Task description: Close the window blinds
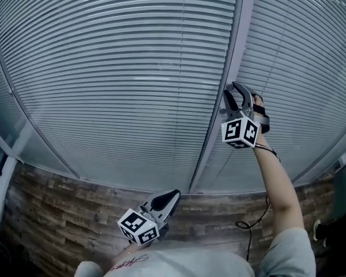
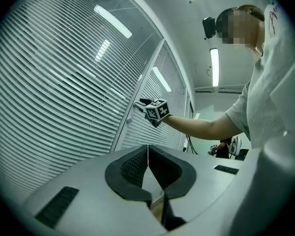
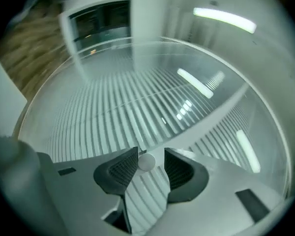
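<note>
Wood-plank floor [image 1: 57, 212] ran along the bottom of a glass partition, and the window blinds [image 1: 115, 68] filled pretty much the whole head view, horizontal slats all the way down across two panels split by a grey frame post [image 1: 230, 68]. So the blinds were straight ahead of the person, with the right arm stretched out to that post and the left one hanging back low near the body. The right gripper [image 1: 237, 91] was up at the post, and in its own view the tongs were released: jaws standing apart with a small round white knob [image 3: 146, 162] sitting between them, right up by the pad on the picture's left. Couldn't really tell if it was touching that pad, but the other pad was clearly off it, so no real grip. The slats looked a bit smeared in that view. The left gripper [image 1: 172, 196] was well apart from the blinds and its jaws were clenched tight together, pads meeting in a thin line with nothing in between. From the left gripper view you could also see the right gripper from the side against the post, long ceiling lights [image 2: 214, 67] overhead, and some darker gaps between slats on the nearer panel. A thin black cable [image 1: 251, 224] dangled under the right forearm.
</note>
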`<state>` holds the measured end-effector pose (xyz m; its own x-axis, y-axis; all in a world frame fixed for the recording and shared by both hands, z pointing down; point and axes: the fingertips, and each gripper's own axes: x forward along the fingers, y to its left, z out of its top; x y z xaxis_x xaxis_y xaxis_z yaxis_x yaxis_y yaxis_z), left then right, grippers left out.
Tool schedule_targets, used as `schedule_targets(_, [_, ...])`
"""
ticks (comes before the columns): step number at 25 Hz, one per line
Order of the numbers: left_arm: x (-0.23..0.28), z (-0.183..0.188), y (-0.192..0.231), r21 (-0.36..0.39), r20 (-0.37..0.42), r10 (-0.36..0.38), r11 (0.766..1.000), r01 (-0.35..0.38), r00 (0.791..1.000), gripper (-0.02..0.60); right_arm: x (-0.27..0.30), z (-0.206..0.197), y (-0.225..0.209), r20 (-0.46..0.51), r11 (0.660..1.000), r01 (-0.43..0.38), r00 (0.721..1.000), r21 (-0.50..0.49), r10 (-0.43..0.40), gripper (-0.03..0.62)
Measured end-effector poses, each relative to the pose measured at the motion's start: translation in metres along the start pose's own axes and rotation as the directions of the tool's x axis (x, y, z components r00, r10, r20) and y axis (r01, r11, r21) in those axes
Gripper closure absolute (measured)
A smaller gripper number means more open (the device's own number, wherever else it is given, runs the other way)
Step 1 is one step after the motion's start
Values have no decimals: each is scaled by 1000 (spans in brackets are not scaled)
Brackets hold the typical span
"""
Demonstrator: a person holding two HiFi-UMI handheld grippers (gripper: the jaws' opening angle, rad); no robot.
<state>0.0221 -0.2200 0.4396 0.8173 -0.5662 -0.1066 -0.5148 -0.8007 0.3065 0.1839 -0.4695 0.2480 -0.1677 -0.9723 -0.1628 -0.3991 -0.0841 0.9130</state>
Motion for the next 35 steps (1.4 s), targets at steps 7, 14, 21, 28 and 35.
schedule_targets(7, [4, -1, 2, -15, 0, 4, 1000, -4, 1000, 563, 13, -24, -5, -104, 606, 103, 994, 789, -34, 436])
schedule_targets(14, [-3, -1, 4, -22, 8, 13, 1000, -13, 1000, 563, 21, -27, 1, -126, 406, 133, 991, 904, -43, 437])
schedule_targets(21, [-3, 0, 9, -30, 7, 24, 999, -24, 1000, 563, 27, -39, -3, -205, 312, 218, 976, 924, -76, 457])
schedule_targets(28, [-2, -1, 9, -39, 4, 22, 999, -22, 1000, 563, 26, -38, -5, -196, 363, 225, 974, 904, -116, 461])
schedule_targets(35, [-3, -2, 8, -35, 10, 13, 999, -13, 1000, 563, 24, -32, -3, -161, 698, 176, 983, 694, -87, 462])
